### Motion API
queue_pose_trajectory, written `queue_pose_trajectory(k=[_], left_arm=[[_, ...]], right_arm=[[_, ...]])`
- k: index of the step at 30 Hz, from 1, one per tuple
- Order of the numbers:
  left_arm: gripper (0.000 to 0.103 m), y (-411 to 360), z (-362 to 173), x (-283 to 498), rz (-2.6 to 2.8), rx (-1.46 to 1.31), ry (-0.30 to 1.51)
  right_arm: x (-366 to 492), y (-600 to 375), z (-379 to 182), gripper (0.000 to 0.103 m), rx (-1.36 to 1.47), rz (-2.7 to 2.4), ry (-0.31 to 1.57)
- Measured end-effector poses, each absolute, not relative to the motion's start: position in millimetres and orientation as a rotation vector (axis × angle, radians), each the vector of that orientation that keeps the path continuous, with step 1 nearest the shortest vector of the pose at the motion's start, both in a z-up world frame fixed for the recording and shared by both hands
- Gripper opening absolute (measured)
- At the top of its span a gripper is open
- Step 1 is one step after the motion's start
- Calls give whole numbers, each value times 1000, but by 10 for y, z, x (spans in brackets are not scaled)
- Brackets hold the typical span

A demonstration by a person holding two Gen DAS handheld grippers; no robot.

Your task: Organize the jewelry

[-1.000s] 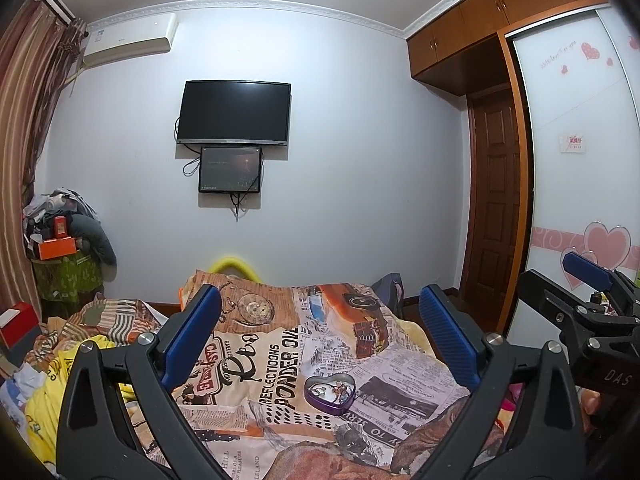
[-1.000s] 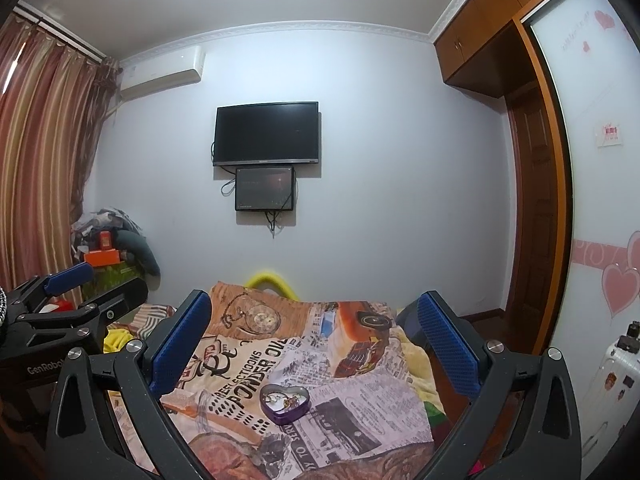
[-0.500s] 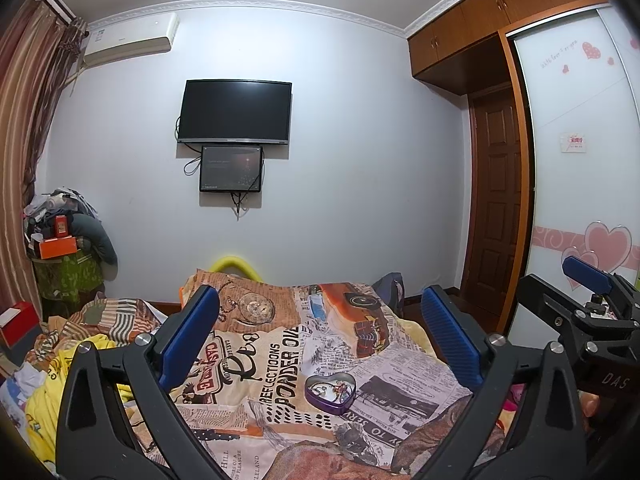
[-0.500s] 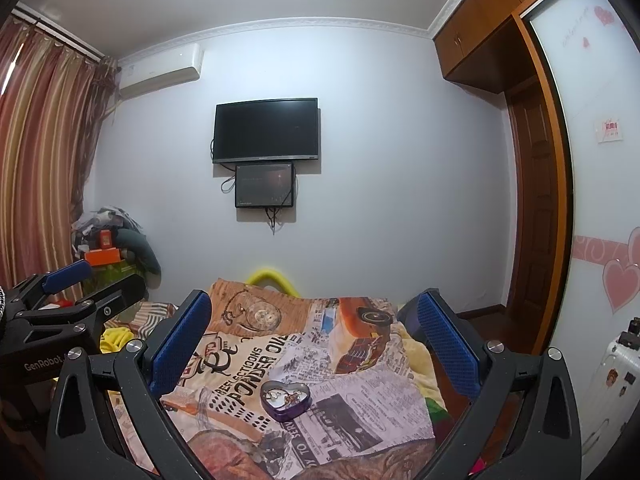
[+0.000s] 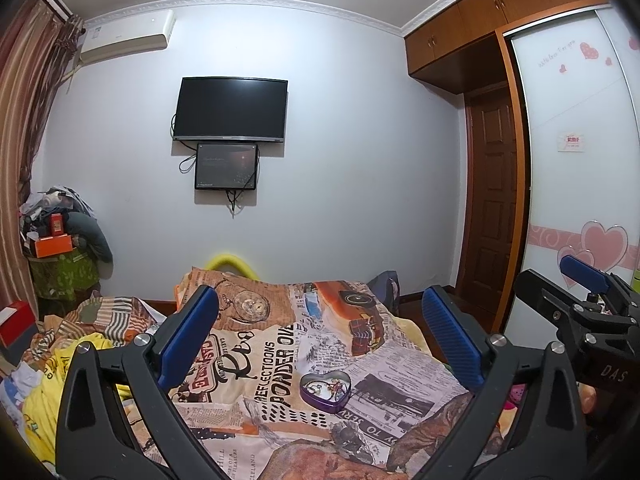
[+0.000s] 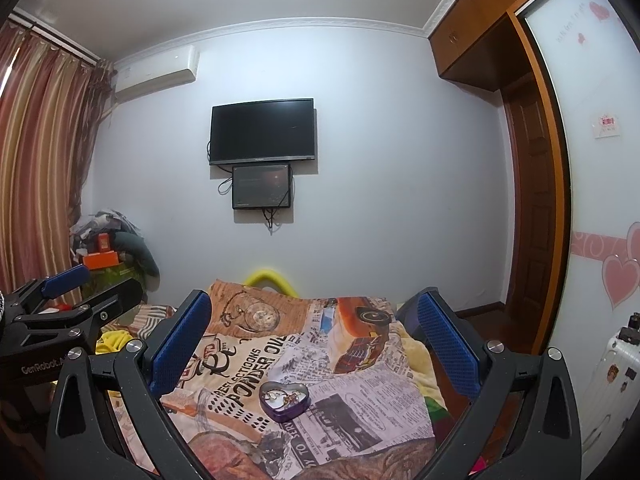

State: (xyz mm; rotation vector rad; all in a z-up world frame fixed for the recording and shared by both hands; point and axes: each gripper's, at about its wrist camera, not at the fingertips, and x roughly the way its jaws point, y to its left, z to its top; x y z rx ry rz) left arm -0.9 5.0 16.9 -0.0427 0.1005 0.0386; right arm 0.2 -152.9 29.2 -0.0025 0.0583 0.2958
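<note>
Your left gripper (image 5: 320, 344) and right gripper (image 6: 314, 342) both hover level above the bed, side by side, pointing at the far wall — jaws spread wide, nothing between the blue pads (image 5: 188, 336). The heart-shaped purple tin (image 6: 285, 400) sits open on the newspaper-print blanket (image 6: 248, 380), lying between the spread fingers of each gripper in its own view, jewelry (image 5: 327, 389) tangled inside — neither tool touches it.

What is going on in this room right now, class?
A person holds two grippers above a bed. The left gripper and the right gripper are both open and empty. Ahead of them, a purple heart-shaped tin with small jewelry pieces inside sits lidless on the newspaper-print blanket. Nothing has been picked up yet.
</note>
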Motion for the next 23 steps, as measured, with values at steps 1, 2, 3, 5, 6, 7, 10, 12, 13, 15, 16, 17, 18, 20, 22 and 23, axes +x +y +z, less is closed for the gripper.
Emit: queue_pose_trajectory(k=[1, 2, 3, 5, 6, 7, 10, 12, 13, 15, 16, 17, 18, 20, 22, 23], left_arm=[[102, 52, 170, -6, 38, -43, 101], [102, 52, 170, -7, 37, -43, 100], [102, 52, 169, -10, 36, -44, 99], [102, 52, 168, -14, 37, -44, 98], [102, 49, 168, -14, 38, -43, 98], [102, 49, 168, -13, 38, -43, 99], [102, 48, 166, -12, 32, -45, 103], [102, 50, 166, -9, 28, -46, 105], [102, 47, 167, -6, 28, -46, 105], [102, 47, 167, -5, 26, -45, 105], [102, 46, 166, -6, 26, -45, 105], [102, 46, 166, -6, 26, -45, 105], [102, 46, 165, -6, 26, -45, 106], [102, 46, 165, -7, 23, -44, 108], [102, 46, 170, -8, 23, -43, 107], [102, 43, 170, -3, 26, -42, 107]], right_arm=[[0, -1532, 294, 102, -1, 296, 58], [-1, -1532, 297, 102, 0, 295, 58], [2, -1531, 299, 102, 0, 295, 58], [1, -1526, 302, 102, 1, 294, 59], [0, -1527, 300, 102, 2, 294, 59], [1, -1528, 298, 102, 2, 294, 59], [4, -1532, 295, 102, 2, 293, 62], [10, -1535, 291, 102, 2, 293, 64], [10, -1533, 290, 102, 1, 293, 66], [14, -1530, 285, 102, 1, 293, 68], [15, -1527, 286, 102, 1, 293, 69], [14, -1527, 286, 102, 1, 293, 69], [17, -1530, 281, 102, 1, 293, 69], [21, -1529, 281, 102, 2, 293, 71], [32, -1525, 275, 102, 2, 292, 73], [34, -1524, 274, 102, 3, 292, 74]])
